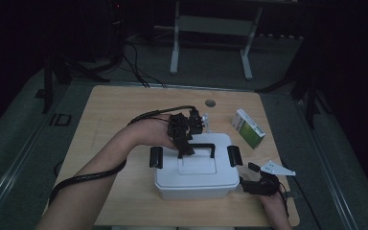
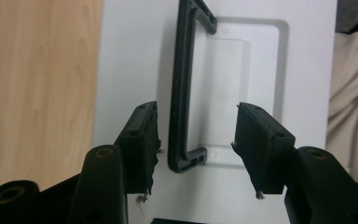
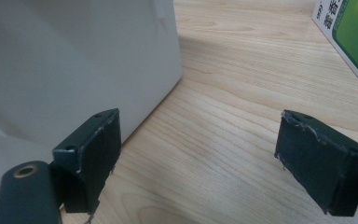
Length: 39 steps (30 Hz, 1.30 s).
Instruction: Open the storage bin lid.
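Note:
A white lidded box (image 1: 196, 175) sits near the front of the wooden table, with a black latch on each side (image 1: 156, 157) (image 1: 234, 155) and a black carry handle (image 1: 203, 147) on its lid. My left gripper (image 1: 186, 146) hovers over the lid, open, its jaws straddling one end of the handle (image 2: 182, 93) without touching it. My right gripper (image 1: 256, 178) rests low at the box's right front corner, open and holding nothing, the box wall (image 3: 74, 70) just beside its left jaw.
A green and white carton (image 1: 248, 128) lies on the table right of the box; its edge (image 3: 349, 37) shows ahead of the right gripper. A small round hole (image 1: 210, 103) marks the far table edge. Bare wood (image 1: 110, 124) lies left of the box.

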Available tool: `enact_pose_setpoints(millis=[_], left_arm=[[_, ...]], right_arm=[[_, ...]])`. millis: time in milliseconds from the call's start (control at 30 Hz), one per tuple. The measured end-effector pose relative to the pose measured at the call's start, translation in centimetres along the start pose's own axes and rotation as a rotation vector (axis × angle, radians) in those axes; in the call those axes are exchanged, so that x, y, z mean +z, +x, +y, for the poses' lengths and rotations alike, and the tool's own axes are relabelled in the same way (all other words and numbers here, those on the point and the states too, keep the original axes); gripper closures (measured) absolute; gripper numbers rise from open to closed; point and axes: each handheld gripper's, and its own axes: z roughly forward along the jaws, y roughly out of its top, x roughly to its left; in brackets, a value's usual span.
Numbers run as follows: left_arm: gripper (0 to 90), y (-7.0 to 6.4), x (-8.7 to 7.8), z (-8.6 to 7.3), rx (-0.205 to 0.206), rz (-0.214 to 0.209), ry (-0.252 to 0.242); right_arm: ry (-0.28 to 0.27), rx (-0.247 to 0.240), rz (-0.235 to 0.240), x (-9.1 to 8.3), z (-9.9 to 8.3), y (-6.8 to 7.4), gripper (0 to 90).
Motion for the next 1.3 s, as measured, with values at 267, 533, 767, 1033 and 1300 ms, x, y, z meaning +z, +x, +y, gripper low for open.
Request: enact_pose_setpoints(millis=[267, 533, 767, 1033, 1300], left_arm=[[49.7, 0.4, 0.9, 1.2, 0.010, -0.011, 0.064], [56.8, 0.7, 1.8, 1.4, 0.041, -0.052, 0.098], [64.1, 0.9, 2.5, 2.0, 0.036, -0.073, 0.130], [76.5, 0.7, 3.0, 2.5, 0.040, -0.061, 0.154], [82.9, 0.6, 3.0, 2.9, 0.031, -0.084, 0.171]], right_arm=[[-0.003, 0.000, 0.007, 0.0, 0.0, 0.0, 13.9], [-0.005, -0.001, 0.015, -0.1, 0.0, -0.1, 13.9], [-0.004, -0.005, 0.020, 0.0, 0.1, 0.1, 13.9], [-0.005, -0.005, 0.020, -0.1, 0.1, 0.0, 13.9], [-0.003, -0.003, 0.022, -0.1, 0.0, 0.0, 13.9]])
